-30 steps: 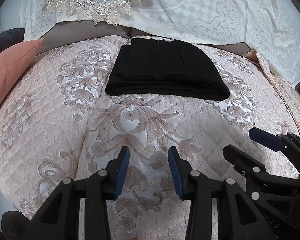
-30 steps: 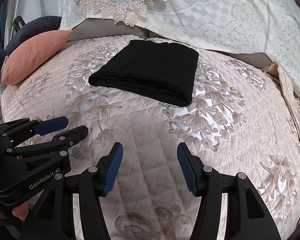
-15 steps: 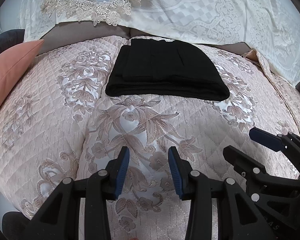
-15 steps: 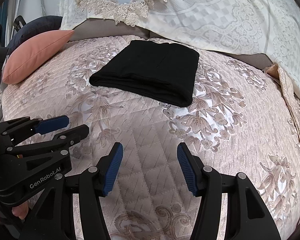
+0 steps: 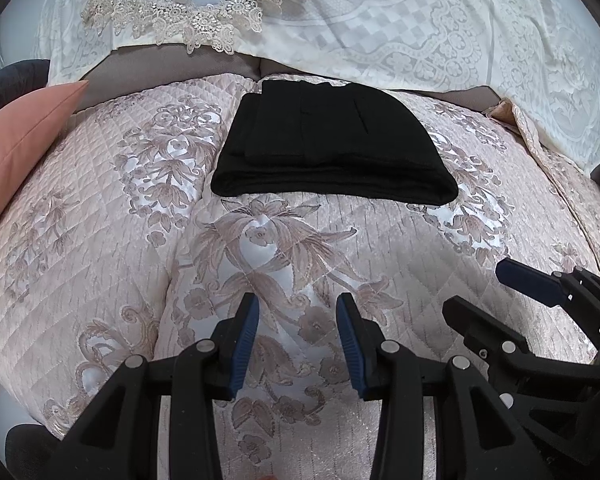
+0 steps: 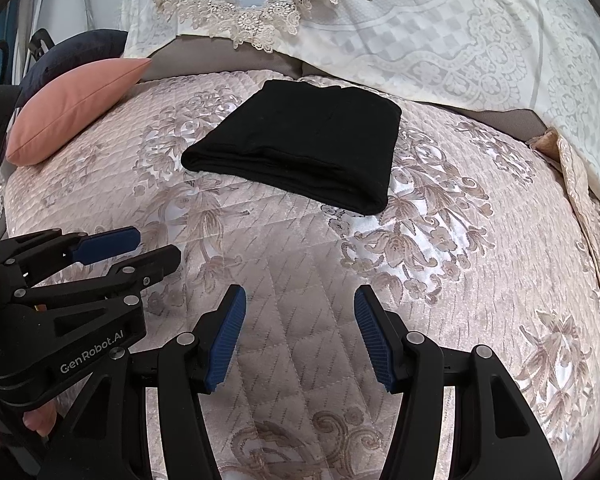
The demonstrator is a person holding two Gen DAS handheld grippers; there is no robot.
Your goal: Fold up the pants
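Black pants (image 5: 332,152), folded into a flat fabric rectangle, lie well ahead of both your grippers on the pink quilted floral bedspread (image 5: 100,272), clear of either one. Nothing lies between your fingertips and the near folded edge except bare quilt.

To the far left of your left gripper (image 5: 298,340) a salmon-pink cushion (image 5: 16,148) leans at the bedspread's edge, with a dark navy cushion (image 6: 76,56) behind it. Beyond the pants a cream lace-trimmed cover (image 5: 380,28) drapes over the backrest.

Your left gripper hovers low over the quilt, its blue-padded fingers (image 5: 242,346) spread apart with nothing between them. Your right gripper (image 6: 300,336) sits just beside it to the right, level with it, its blue ribbed pads (image 6: 374,340) parted wider and also holding nothing. Each gripper shows in the other's view, both pointing forward toward the pants. From the right wrist view, the pants sit slightly left of centre, turned at an angle.
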